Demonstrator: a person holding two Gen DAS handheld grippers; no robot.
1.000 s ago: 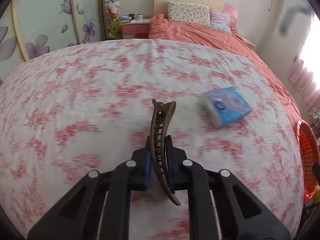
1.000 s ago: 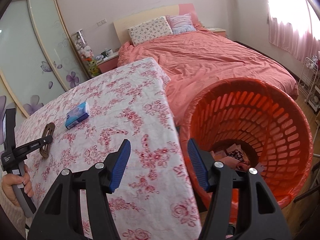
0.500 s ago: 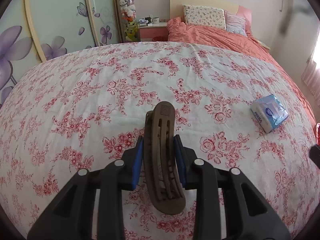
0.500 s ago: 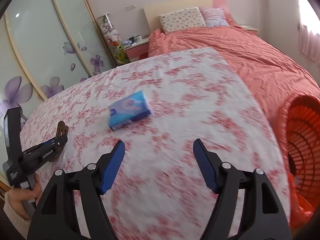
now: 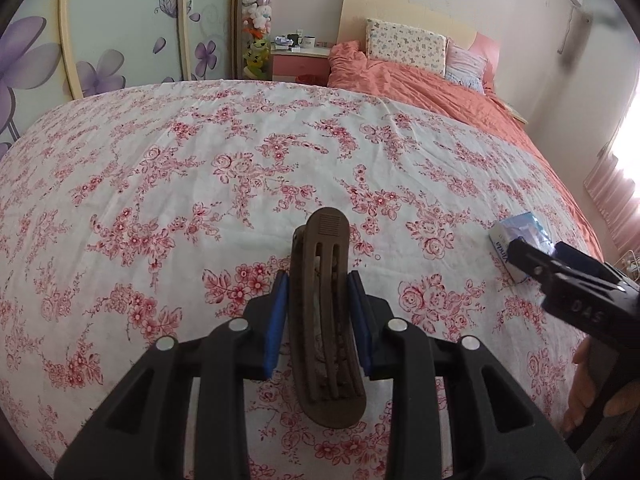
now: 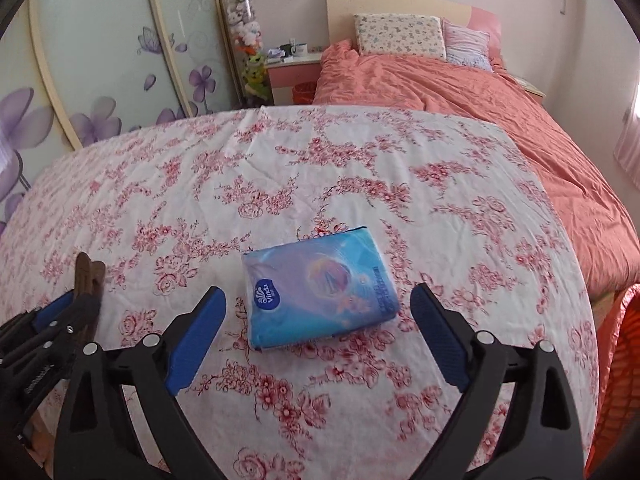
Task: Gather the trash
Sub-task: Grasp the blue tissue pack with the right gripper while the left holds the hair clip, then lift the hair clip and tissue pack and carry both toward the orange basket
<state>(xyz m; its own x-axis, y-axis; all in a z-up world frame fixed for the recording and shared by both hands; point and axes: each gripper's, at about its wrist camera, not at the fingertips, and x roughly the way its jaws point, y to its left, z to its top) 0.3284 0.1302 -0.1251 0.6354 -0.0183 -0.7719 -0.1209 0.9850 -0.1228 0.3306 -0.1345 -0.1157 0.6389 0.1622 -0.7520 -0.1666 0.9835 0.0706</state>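
Note:
A brown hair clip [image 5: 324, 320] lies lengthwise between the blue pads of my left gripper [image 5: 317, 280], which is shut on its sides just above the floral cloth [image 5: 200, 184]. From the right wrist view the clip [image 6: 89, 272] sticks up out of that gripper [image 6: 76, 300] at the far left. A blue tissue pack [image 6: 316, 288] lies flat on the cloth. My right gripper [image 6: 318, 300] hovers over its near end with the jaws opening wide, pads clear of the pack on both sides. The left wrist view shows the pack [image 5: 516, 236] partly hidden behind the right gripper [image 5: 560, 276].
An orange mesh basket [image 6: 624, 360] stands past the cloth's right edge. A bed with an orange duvet [image 6: 460, 92] and pillows lies beyond. Sliding doors with purple flowers [image 6: 100, 80] run along the left, with a nightstand [image 6: 292, 72] beside them. A hand [image 5: 588, 380] holds the right gripper.
My right gripper swung left from above the orange basket to the tissue pack, and its jaws widened. The hair clip turned from edge-on to flat between the left jaws, which spread a little.

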